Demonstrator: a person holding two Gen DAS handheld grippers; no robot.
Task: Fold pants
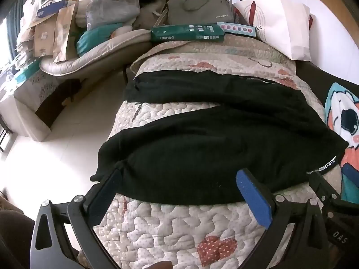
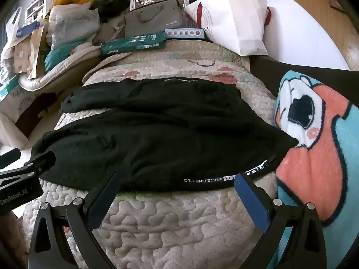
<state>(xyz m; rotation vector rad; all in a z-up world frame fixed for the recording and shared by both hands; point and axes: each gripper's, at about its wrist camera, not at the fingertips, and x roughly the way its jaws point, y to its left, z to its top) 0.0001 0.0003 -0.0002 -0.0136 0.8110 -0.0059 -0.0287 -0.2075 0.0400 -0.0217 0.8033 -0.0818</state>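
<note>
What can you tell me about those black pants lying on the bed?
The black pants look like soft, matte knit fabric. They lie spread flat across a quilted bedspread, the two legs parted with a strip of quilt showing between them. A band along the near edge carries white lettering, "WHITE LINE FILO". The waist end lies beside a cartoon blanket. They are not folded yet. Both pairs of fingers stand wide open at the near edge; whether they touch the cloth is unclear.

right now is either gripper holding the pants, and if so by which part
Nothing is held. The left gripper and right gripper both stand open at the near edge of the black pants, which lie flat on the quilt.
</note>
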